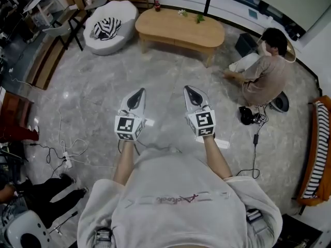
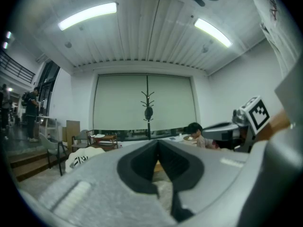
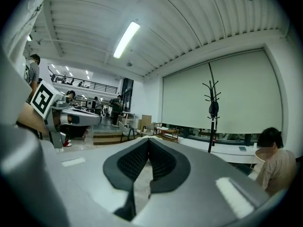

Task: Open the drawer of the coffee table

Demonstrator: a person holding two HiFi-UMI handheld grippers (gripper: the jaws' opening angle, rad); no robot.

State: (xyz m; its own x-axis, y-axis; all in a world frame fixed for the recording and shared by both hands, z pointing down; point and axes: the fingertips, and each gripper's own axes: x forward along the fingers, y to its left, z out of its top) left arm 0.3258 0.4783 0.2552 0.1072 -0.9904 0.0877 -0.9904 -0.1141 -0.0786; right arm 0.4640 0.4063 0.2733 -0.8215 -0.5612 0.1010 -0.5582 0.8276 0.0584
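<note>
Head view has both my tongs out in front of me, side by side over the grey marble floor (image 1: 98, 92). The left tongs (image 1: 137, 93) and the right tongs (image 1: 190, 90) are both pinched together with nothing in them. The two gripper views back that up, dark pads meeting at the tip and just room behind them.

The coffee table (image 1: 178, 27) is the long light-wood tabletop at the far end of the floor, well apart from both tongs. From here I can't pick out its drawer.

Only the head view shows the floor stuff: a white beanbag (image 1: 121, 14) with a striped cushion (image 1: 106, 27) just beside the table's left end, a person sitting on the floor (image 1: 266, 68) to the right, and a tangle of cables (image 1: 64, 151) on the left.

The gripper views look level, so they catch what the head view misses: the ribbed ceiling with strip lights (image 2: 87, 15), big pale window blinds (image 3: 222, 93) and a coat stand (image 2: 147, 109) in front of them. The right gripper view also sees people standing farther back in the room (image 3: 116, 108).
</note>
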